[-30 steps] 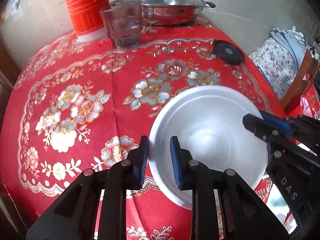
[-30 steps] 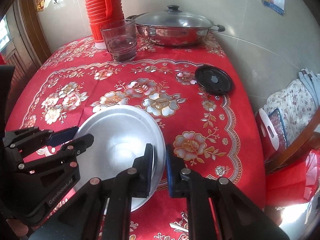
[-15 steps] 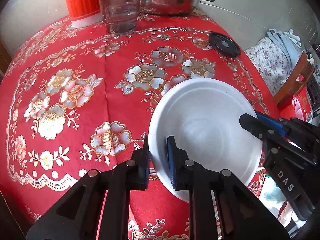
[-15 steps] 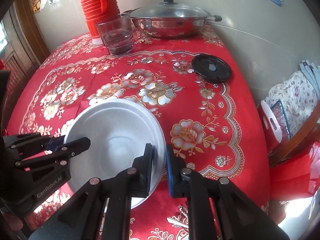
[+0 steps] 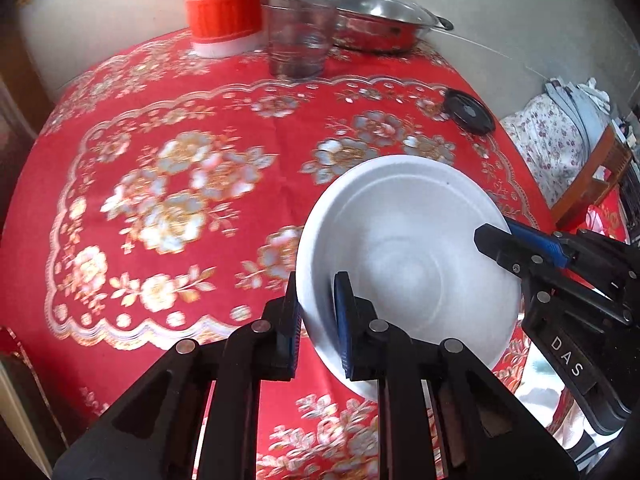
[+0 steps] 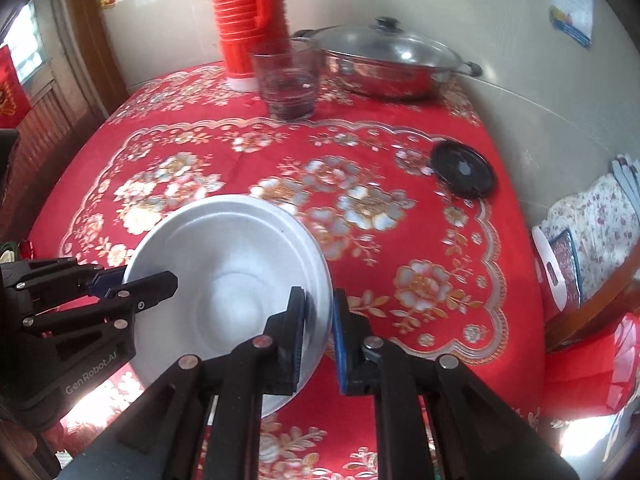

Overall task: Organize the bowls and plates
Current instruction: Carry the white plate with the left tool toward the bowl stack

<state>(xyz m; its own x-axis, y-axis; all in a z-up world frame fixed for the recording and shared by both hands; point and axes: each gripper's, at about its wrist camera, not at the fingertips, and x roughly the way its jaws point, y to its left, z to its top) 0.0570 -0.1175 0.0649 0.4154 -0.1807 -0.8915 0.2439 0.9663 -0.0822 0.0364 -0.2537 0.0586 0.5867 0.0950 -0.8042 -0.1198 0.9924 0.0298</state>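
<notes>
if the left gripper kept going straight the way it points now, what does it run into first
The left gripper already clamps the white bowl; beyond that, probably the red tablecloth, then perhaps the glass. Depth unclear.

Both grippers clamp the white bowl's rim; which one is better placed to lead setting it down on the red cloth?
Probably left. The left gripper grips the round white bowl on the side toward the bare middle of the red floral tablecloth. The right gripper holds the rim nearer the table's right edge.

My left wrist camera looks forward over my fingers (image 5: 316, 322), close above the white bowl (image 5: 408, 264); my right one faces likewise. Both share the bowl (image 6: 240, 280) and the lidded pan (image 6: 388, 64) far beyond my fingertips.
</notes>
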